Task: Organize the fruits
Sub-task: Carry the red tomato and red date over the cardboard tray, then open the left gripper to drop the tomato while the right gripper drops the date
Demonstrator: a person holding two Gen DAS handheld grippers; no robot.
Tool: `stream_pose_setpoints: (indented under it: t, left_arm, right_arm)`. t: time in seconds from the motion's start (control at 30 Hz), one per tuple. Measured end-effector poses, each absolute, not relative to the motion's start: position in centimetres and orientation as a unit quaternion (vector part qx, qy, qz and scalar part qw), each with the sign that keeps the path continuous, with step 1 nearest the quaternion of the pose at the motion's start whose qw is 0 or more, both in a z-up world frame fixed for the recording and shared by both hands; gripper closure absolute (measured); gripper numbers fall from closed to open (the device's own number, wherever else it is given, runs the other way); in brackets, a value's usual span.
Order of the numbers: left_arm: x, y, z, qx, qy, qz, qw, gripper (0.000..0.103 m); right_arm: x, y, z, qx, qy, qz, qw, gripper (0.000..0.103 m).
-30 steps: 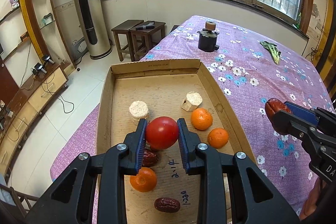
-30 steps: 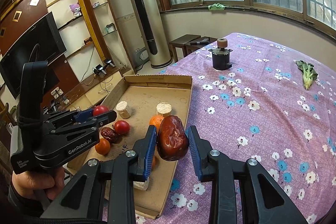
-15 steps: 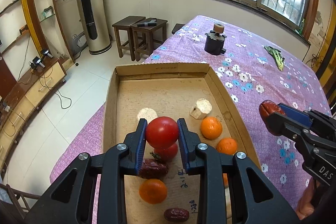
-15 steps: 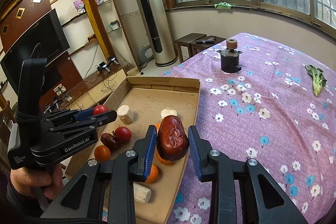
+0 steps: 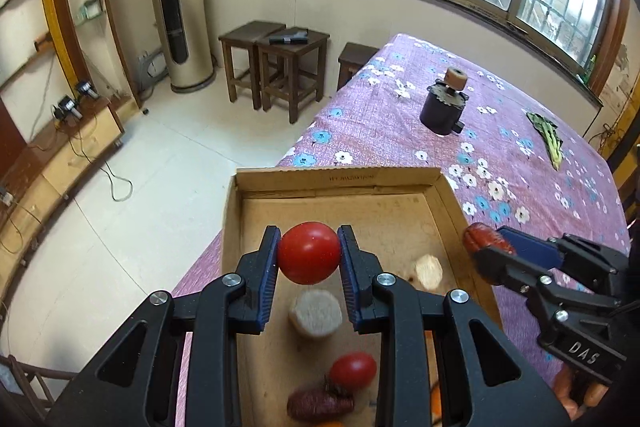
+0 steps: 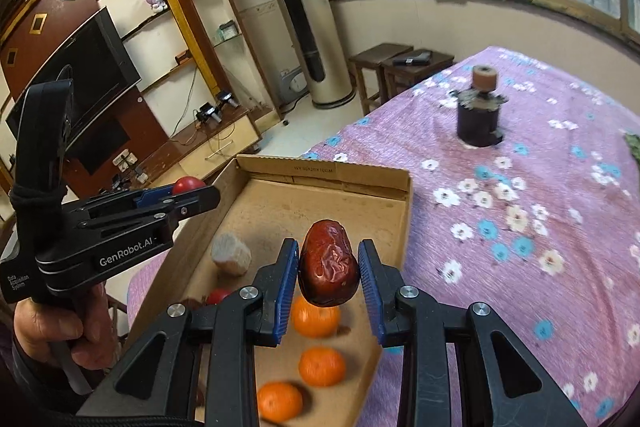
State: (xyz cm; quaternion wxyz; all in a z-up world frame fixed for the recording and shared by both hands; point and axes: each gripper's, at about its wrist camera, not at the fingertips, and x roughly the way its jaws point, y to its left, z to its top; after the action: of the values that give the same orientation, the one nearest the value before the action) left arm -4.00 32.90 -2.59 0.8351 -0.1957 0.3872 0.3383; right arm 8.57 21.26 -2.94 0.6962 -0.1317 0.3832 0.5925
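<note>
My left gripper (image 5: pixel 309 259) is shut on a red tomato (image 5: pixel 309 253) and holds it above the cardboard tray (image 5: pixel 336 180). My right gripper (image 6: pixel 329 267) is shut on a wrinkled red date (image 6: pixel 328 263), held over the tray's right side (image 6: pixel 402 211). In the tray lie a second tomato (image 5: pixel 353 367), a date (image 5: pixel 320 403), two pale cut chunks (image 5: pixel 316 311) (image 5: pixel 428 271) and three oranges (image 6: pixel 316 315) (image 6: pixel 322 366) (image 6: pixel 279 401). The right gripper also shows in the left wrist view (image 5: pixel 490 247), and the left gripper in the right wrist view (image 6: pixel 188 193).
The tray sits at the near left edge of a table with a purple flowered cloth (image 5: pixel 500 163). A dark cylindrical object with a cork top (image 5: pixel 444 107) stands farther back. A green leafy vegetable (image 5: pixel 548 141) lies at the far right. Wooden stools (image 5: pixel 276 63) stand on the floor beyond.
Both grippers have moved forward over the tray toward its far end, each still holding its fruit. The oranges and lower fruits have slid toward the bottom of both views.
</note>
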Motion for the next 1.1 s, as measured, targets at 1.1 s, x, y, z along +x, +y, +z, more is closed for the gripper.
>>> stream_pose_setpoints:
  t: [1.1]
  left_arm:
    - [1.2,35.3,-8.2,-0.167,0.476,0.345,0.791,0.076]
  right_arm:
    - [10.8,26.8,-7.3,-0.165,0.432,0.554,0.692,0.069]
